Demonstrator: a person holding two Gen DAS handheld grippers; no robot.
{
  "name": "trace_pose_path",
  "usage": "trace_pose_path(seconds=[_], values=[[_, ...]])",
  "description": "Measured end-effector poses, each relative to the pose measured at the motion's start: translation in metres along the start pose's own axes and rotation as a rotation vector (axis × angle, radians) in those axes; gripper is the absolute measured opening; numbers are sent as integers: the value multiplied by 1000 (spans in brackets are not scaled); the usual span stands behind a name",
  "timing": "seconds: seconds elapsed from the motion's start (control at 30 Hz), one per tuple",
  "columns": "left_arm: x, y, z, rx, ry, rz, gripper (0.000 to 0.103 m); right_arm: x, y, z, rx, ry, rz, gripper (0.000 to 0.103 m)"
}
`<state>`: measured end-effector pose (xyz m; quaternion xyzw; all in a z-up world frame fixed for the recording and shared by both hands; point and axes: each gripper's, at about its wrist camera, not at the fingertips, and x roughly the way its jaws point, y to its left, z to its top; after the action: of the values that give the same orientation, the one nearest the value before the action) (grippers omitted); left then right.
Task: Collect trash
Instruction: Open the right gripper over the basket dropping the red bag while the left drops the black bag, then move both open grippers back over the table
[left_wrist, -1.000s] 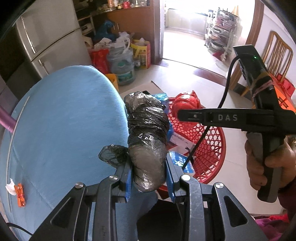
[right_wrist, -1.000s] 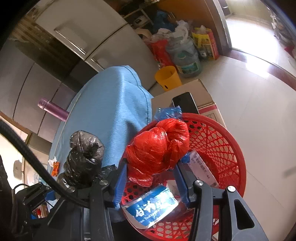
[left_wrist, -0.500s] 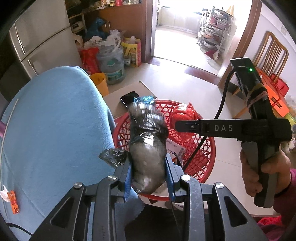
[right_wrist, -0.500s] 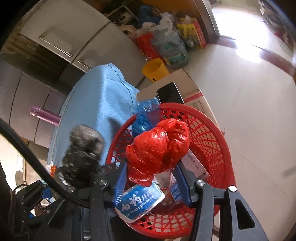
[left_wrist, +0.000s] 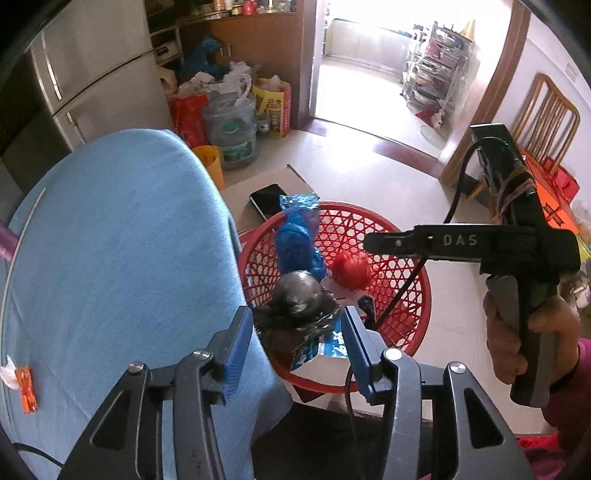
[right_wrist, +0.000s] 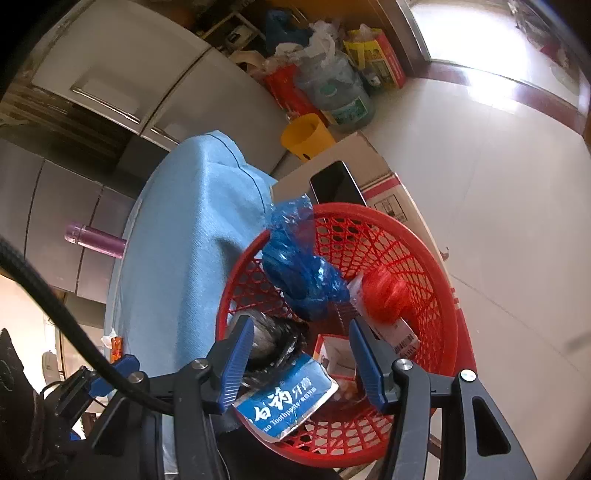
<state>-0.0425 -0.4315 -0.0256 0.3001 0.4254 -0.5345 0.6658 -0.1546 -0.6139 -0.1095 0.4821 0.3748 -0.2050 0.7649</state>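
A red mesh basket (left_wrist: 399, 236) (right_wrist: 417, 254) stands beside the blue-covered table (left_wrist: 122, 258). In it lie a black plastic bundle (left_wrist: 299, 299) (right_wrist: 273, 339), a red plastic bundle (left_wrist: 351, 271) (right_wrist: 384, 299), a blue plastic bag (left_wrist: 295, 243) (right_wrist: 299, 273) and a toothpaste box (right_wrist: 288, 402). My left gripper (left_wrist: 295, 354) is open and empty above the basket's near rim. My right gripper (right_wrist: 301, 358) is open and empty over the basket; its body shows in the left wrist view (left_wrist: 461, 247).
An orange wrapper and a white scrap (left_wrist: 26, 384) lie on the table's left edge. A cardboard box with a black phone (left_wrist: 267, 199) (right_wrist: 338, 184) sits behind the basket. A yellow bucket (right_wrist: 306, 136), water jug and bags stand by the fridge. A wooden chair (left_wrist: 546, 122) is at right.
Both grippers have opened. The black bundle dropped from the left one and the red bundle from the right one into the basket.
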Motion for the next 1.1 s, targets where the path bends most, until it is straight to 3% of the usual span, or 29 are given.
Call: trace_pose_path(seconds=[0.33,0.7,0.93,1.1], values=[[-25,26,-16,-94,-45,37,59,-5,16,1,-32,-24,20,58],[-50,60,-34,-173,-94,134,61,-4,28,-1,-64,-27,25,58],[-57,94,-75,-265,-60,210,61,-4,34,1,-70,-34,30,58],[-67,124,-116,-395,-24,260,61,0,43,2,-90,-28,33,58]])
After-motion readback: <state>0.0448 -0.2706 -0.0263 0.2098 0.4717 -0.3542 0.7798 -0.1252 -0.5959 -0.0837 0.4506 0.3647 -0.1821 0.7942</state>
